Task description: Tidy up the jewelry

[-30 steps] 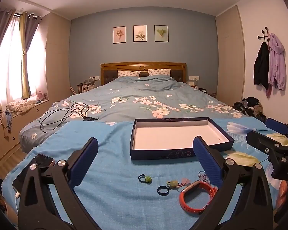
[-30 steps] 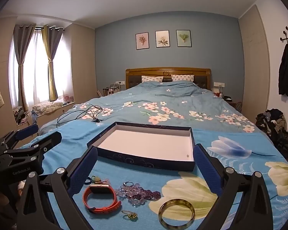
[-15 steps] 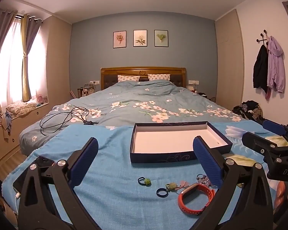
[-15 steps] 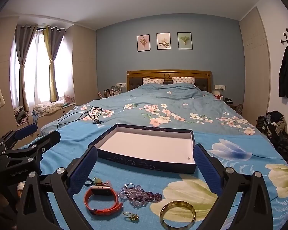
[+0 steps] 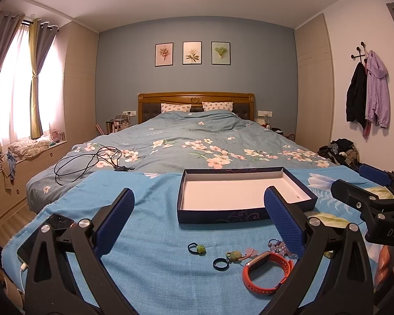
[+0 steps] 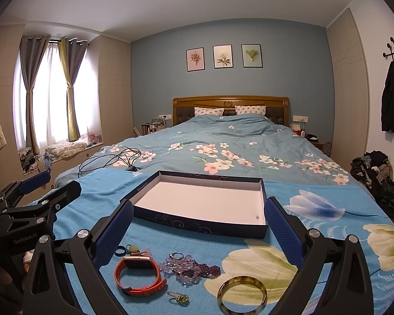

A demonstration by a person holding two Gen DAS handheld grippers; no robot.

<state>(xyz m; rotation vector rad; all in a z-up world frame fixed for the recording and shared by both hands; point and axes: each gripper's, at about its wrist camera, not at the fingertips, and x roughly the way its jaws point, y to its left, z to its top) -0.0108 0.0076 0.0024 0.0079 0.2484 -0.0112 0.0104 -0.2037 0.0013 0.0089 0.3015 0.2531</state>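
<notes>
Jewelry's loose on the soft bed (image 6: pixel 223 141) near the empty box (image 6: pixel 197 204); both grippers (image 5: pixel 199 215) (image 6: pixel 199 223) wide open, so thin rings (image 5: pixel 220 264) could slip a pinch.

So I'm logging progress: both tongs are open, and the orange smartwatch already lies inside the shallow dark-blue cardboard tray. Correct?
Not quite. In the right wrist view the orange smartwatch lies on the blue blanket in front of the shallow dark-blue cardboard tray, not inside it. Both tongs, left and right, are open.
</notes>
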